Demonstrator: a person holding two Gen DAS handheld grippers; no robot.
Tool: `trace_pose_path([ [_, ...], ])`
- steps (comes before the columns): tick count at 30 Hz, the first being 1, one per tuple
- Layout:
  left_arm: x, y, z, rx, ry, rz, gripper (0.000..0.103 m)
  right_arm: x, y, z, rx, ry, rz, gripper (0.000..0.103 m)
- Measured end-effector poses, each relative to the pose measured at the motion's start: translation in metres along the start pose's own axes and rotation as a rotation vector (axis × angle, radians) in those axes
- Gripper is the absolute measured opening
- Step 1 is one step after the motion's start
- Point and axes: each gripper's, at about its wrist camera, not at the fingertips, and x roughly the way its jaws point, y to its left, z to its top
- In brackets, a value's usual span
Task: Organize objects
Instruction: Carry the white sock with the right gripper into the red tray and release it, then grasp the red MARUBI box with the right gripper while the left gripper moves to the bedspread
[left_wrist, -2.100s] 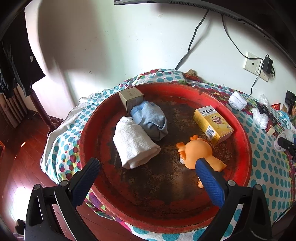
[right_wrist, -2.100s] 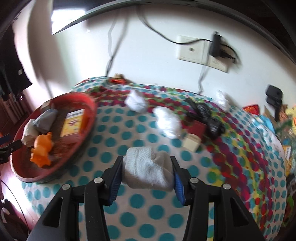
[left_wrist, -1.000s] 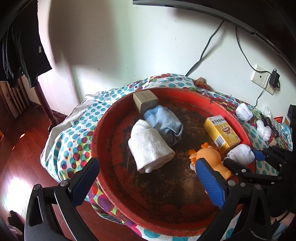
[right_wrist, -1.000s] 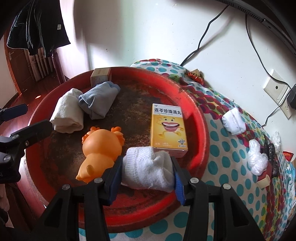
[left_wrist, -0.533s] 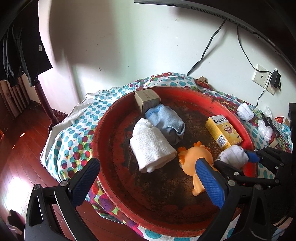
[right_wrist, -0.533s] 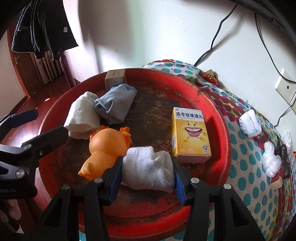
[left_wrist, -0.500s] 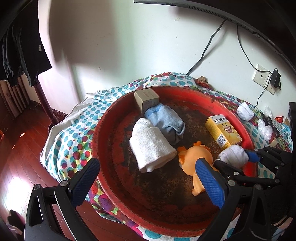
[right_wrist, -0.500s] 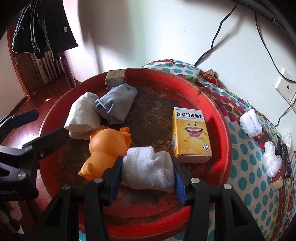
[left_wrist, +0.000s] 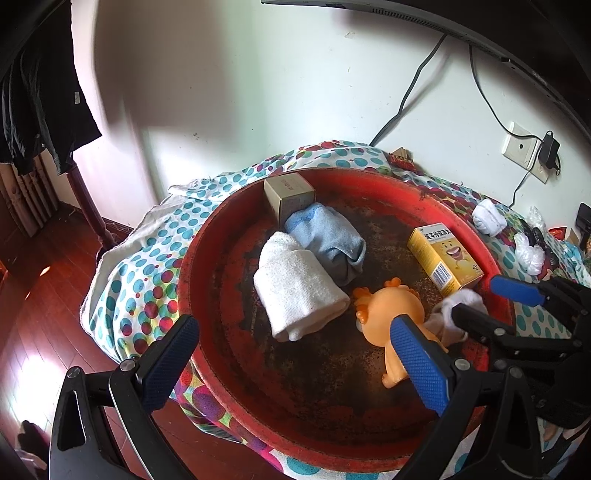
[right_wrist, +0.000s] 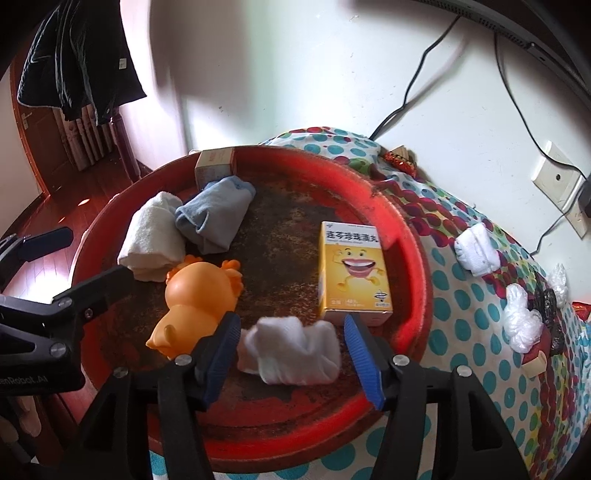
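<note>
In the tray (right_wrist: 413, 236), a sock (right_wrist: 291, 349) was set between the duck (right_wrist: 195, 295) on its left and the carton (right_wrist: 352, 273) behind-right; two rolls (right_wrist: 184, 229) were placed behind the duck; a box (right_wrist: 214, 164) was set at the far rim.

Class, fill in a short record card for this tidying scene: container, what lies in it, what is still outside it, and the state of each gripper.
container: round red tray on a polka-dot cloth
in tray: yellow carton, orange rubber duck toy, cream rolled towel, blue rolled cloth, small tan box, white rolled sock
outside tray: another white rolled sock, crumpled clear plastic
right gripper: jaws have just been opening, pads clear of the sock between them
left gripper: open, holds nothing
</note>
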Motion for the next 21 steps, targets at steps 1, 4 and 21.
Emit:
trace_pose_path([
  [1, 0.0, -0.001, 0.0, 0.005, 0.001, 0.002, 0.103, -0.003, -0.003, 0.0, 0.008, -0.008, 0.001, 0.061],
  [4, 0.0, -0.003, 0.0, 0.013, 0.0, 0.003, 0.103, -0.011, -0.015, -0.003, 0.032, -0.02, -0.007, 0.063],
  [21, 0.002, -0.016, -0.004, 0.068, 0.001, 0.026, 0.103, -0.051, -0.155, -0.056, 0.265, -0.031, -0.182, 0.064],
])
